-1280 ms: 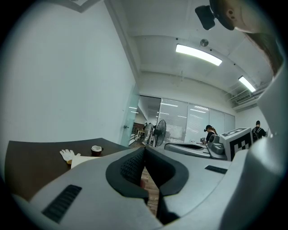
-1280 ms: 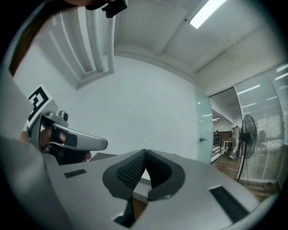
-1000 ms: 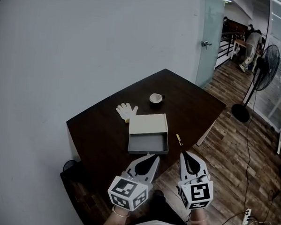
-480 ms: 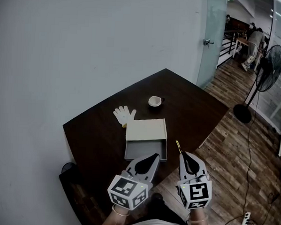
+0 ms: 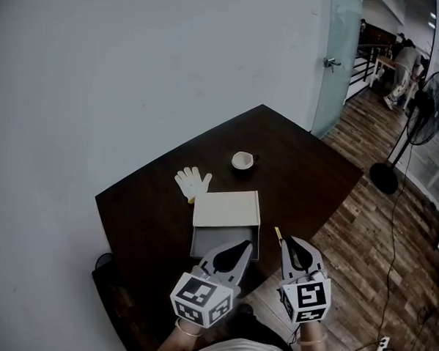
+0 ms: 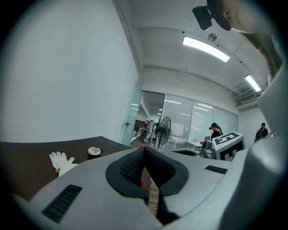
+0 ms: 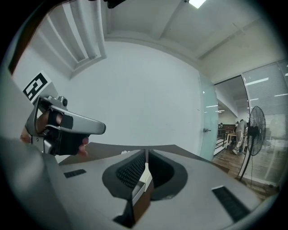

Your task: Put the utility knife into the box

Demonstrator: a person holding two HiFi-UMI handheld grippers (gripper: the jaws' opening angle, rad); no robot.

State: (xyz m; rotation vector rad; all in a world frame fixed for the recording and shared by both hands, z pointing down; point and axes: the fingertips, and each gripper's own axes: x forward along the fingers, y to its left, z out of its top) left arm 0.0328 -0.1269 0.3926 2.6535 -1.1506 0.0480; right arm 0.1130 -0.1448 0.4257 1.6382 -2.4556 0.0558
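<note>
- Your left gripper (image 5: 244, 245) and right gripper (image 5: 287, 241) have their jaws together, empty.
- The utility knife (image 5: 278, 233) lies just right of the box (image 5: 224, 236).
- It probably handles light and rigid; grip its body mid-length.

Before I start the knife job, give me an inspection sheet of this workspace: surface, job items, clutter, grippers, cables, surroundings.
Surface: dark brown wooden table, set against a pale wall.
Job's things: small yellow utility knife lies on the table, just right of the open grey box; the box's cream lid is at its far side and the box looks empty.
Clutter: white fabric glove; small pale cup.
Grippers: left hand-held gripper and right hand-held gripper are both shut and empty, at the table's near edge.
Cables: thin black cable runs across the wooden floor towards a white power strip.
Surroundings: black standing fan; glass door; a person far back.
</note>
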